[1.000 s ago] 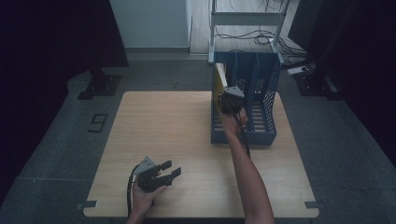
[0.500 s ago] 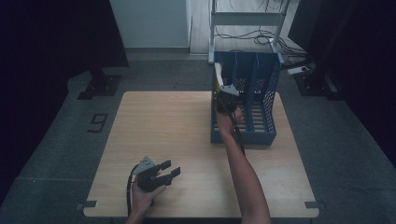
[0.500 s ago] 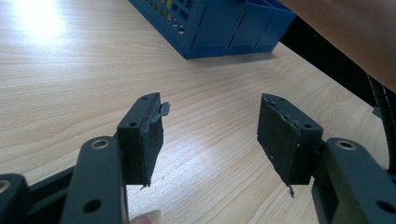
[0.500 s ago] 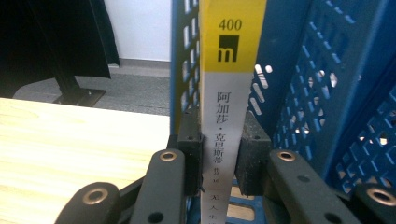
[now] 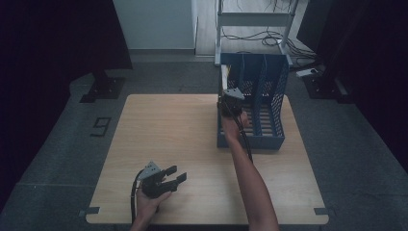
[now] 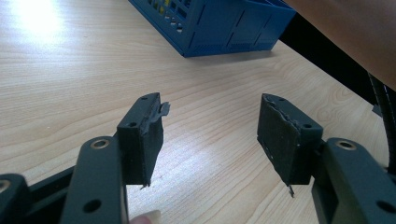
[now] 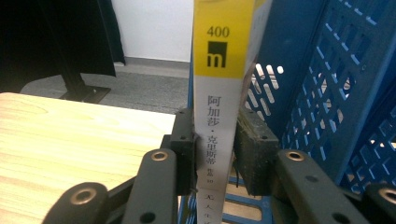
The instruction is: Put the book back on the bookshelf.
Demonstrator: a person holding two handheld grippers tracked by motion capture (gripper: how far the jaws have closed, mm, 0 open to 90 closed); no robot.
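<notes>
A book [image 7: 217, 116] with a white and yellow spine stands upright in the left slot of the blue mesh file rack [image 5: 269, 139]. My right gripper [image 7: 215, 126] has both pads against the spine. Its jaws have just been opening slightly, with the book still between them. In the high view the right gripper [image 5: 231, 96] is at the rack's left compartment. My left gripper [image 5: 175, 174] rests low over the wooden table [image 5: 168, 125] near the front edge. It stands open [image 6: 210, 121] with nothing between its fingers.
The rack [image 6: 224, 32] has several slots and stands at the table's back right. Behind the table are a metal shelf frame [image 5: 255, 19] and floor cables. A dark stand base [image 5: 103, 89] sits at the far left.
The right hand has shifted slightly toward the rack, and the book now stands straighter and lower in the left slot. The left gripper has not moved.
</notes>
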